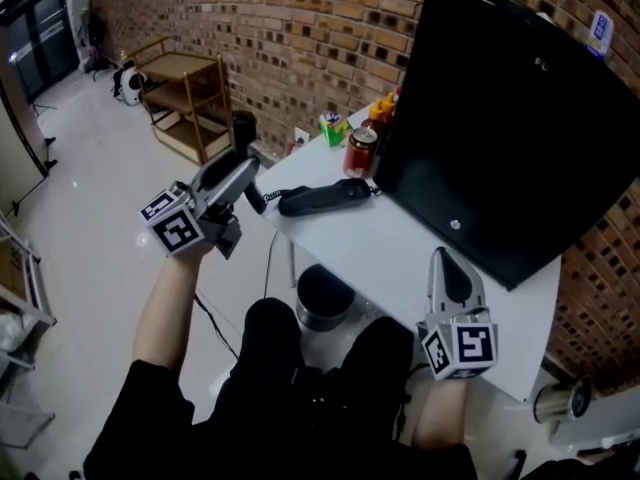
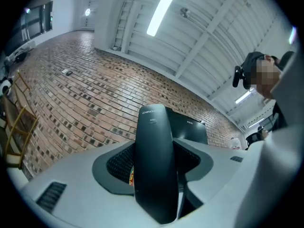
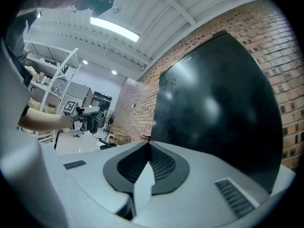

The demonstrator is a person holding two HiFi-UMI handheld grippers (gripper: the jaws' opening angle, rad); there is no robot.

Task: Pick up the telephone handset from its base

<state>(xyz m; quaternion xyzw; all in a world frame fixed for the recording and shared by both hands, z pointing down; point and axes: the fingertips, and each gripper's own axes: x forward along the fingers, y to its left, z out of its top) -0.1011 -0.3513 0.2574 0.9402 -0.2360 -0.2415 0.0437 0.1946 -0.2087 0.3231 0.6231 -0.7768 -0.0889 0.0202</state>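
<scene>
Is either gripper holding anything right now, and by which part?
The left gripper clamps the telephone handset by its long sides, one end sticking out past the jaws. The right gripper holds nothing.

I work in what looks like an industrial-style office or lab. A bare brick wall (image 1: 300,38) runs behind my white surface (image 1: 400,258), which carries a large black monitor (image 1: 510,128). The floor (image 1: 90,198) is pale and glossy, and a wooden shelf cart (image 1: 190,103) stands by the wall. A strip light (image 2: 164,8) hangs under a white beamed ceiling (image 2: 213,27), and open metal racks (image 3: 45,80) stand further back.
</scene>
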